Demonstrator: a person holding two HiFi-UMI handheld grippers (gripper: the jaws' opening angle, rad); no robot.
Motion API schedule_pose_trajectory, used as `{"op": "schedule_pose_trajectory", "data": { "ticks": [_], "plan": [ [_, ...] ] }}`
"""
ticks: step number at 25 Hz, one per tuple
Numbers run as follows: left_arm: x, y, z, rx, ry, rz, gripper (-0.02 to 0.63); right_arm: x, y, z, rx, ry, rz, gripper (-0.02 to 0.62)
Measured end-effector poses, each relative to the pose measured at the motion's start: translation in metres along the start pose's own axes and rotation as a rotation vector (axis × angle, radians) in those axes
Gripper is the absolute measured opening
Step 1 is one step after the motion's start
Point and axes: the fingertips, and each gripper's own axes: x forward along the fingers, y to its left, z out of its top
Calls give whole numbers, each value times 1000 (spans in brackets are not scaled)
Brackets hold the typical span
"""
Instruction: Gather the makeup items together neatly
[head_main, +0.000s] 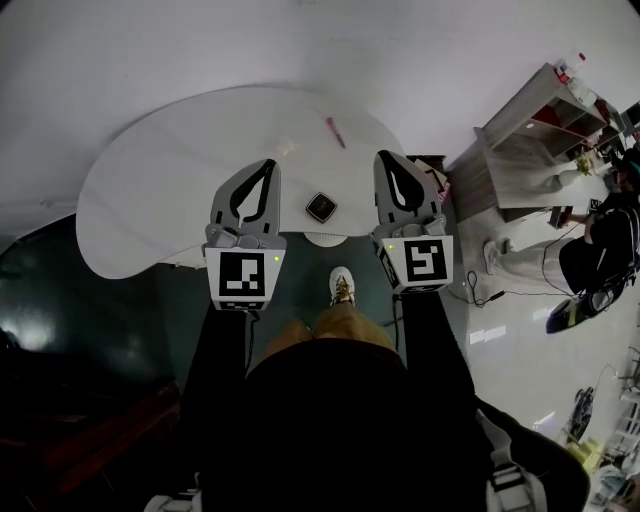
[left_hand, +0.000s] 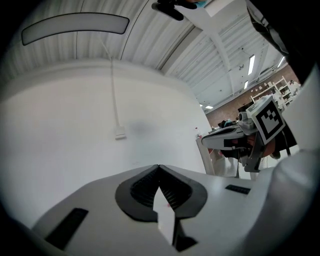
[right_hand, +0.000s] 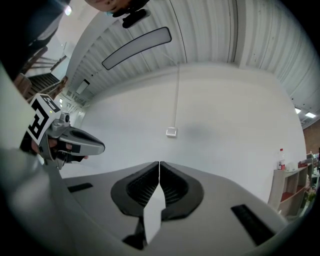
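Note:
In the head view a white curved table lies ahead of me. On it a slim pink stick-like makeup item lies near the far edge, and a small black square compact sits near the front edge, between the two grippers. My left gripper and my right gripper are held up side by side over the table's near part. Both are shut, with nothing between their jaws. The gripper views face a white wall: the left gripper sees the right one beside it, and the right gripper sees the left.
A wooden shelving unit stands at the right, with a person and cables on the floor beyond it. My shoe shows below the table's front edge. A wall socket with a cable sits on the wall ahead.

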Motion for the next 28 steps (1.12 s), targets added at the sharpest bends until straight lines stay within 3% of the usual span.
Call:
{"op": "schedule_pose_trajectory", "data": {
  "ticks": [12,20,28],
  "plan": [
    [112,14,-22,7,68,69,15,108,-66,-28,24,-17,128,28],
    [143,16,-32,-36,84,116,15,129,-83,-54,27,14,187,28],
    [160,16,-44,-17,128,81,15,142,-90,-65,33,37,190,28]
  ]
}}
